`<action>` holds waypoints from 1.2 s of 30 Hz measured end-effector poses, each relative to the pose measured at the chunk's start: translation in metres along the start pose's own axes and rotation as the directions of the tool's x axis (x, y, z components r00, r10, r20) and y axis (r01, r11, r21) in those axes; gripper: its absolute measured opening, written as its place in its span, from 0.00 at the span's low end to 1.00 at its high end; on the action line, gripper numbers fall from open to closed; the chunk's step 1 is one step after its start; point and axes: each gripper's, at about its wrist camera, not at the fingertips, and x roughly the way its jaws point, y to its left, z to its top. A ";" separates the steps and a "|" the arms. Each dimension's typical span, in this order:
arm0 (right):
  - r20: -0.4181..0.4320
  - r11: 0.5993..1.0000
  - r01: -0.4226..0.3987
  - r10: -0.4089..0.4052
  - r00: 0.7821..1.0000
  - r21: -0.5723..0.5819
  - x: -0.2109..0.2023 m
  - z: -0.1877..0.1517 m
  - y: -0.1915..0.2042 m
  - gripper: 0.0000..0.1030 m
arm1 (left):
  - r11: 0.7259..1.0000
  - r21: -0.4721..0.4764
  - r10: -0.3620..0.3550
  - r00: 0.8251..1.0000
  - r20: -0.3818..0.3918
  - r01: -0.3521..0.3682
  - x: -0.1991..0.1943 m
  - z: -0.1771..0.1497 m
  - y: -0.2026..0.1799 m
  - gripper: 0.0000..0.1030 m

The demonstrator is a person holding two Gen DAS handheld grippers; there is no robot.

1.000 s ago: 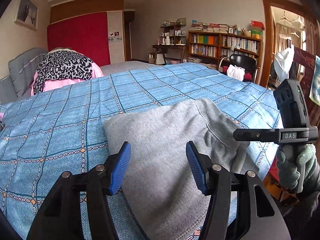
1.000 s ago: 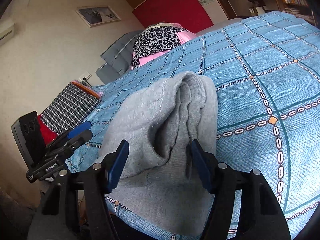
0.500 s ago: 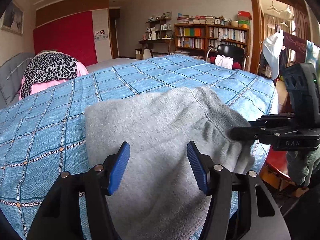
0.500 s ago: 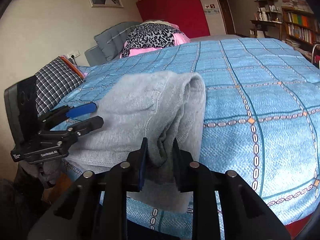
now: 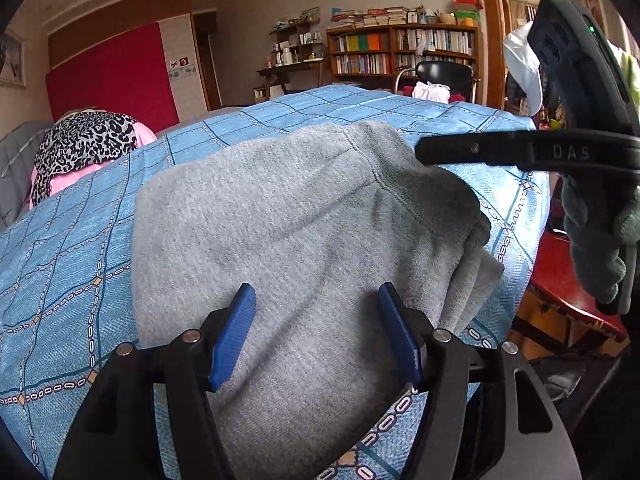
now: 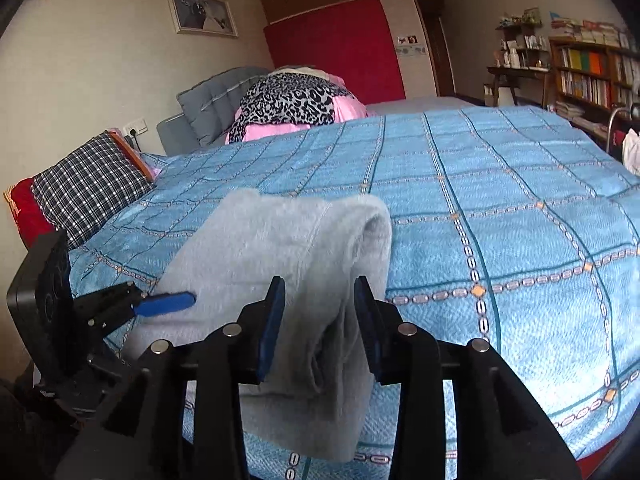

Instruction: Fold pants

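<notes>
Grey folded pants [image 5: 304,232] lie on the blue patterned bedspread [image 5: 72,240] near the bed's front edge. My left gripper [image 5: 316,332] is open, its blue pads spread over the near part of the pants. In the right wrist view my right gripper [image 6: 320,320] has its jaws partly open around the thick folded edge of the pants [image 6: 292,248]; the cloth sits between the pads with a gap on each side. The right gripper also shows in the left wrist view [image 5: 500,152], at the pants' right end. The left gripper shows in the right wrist view [image 6: 160,304].
A leopard-print and pink bundle [image 6: 296,108] and grey pillows [image 6: 216,96] lie at the bed's head. A checked pillow [image 6: 88,188] sits at the left. A bookshelf [image 5: 404,52], desk and black chair [image 5: 440,74] stand beyond the bed. A red cabinet [image 5: 568,292] is at the right.
The right gripper closed on the pants' folded edge half a second ago and has now opened part way. Both grippers have moved closer and lower along the pants.
</notes>
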 end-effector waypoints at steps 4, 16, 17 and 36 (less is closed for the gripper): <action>0.020 0.997 -0.043 0.044 0.999 -0.058 0.016 0.019 0.012 0.36 | 1.000 -0.005 -0.003 1.000 0.002 0.003 -0.001 0.000 -0.004 0.62; -0.077 0.997 0.008 -0.014 0.997 -0.079 0.094 0.035 -0.008 0.37 | 1.000 -0.012 -0.025 0.999 0.020 0.025 0.000 -0.006 0.000 0.62; -0.080 0.997 0.009 -0.015 0.997 -0.081 0.097 0.033 -0.010 0.37 | 1.000 -0.011 -0.025 0.999 0.022 0.026 0.001 -0.007 0.000 0.62; 0.009 0.973 0.086 -0.086 0.996 -0.214 0.036 -0.015 0.022 0.45 | 1.000 -0.014 -0.023 1.000 0.019 0.023 0.000 -0.009 0.001 0.63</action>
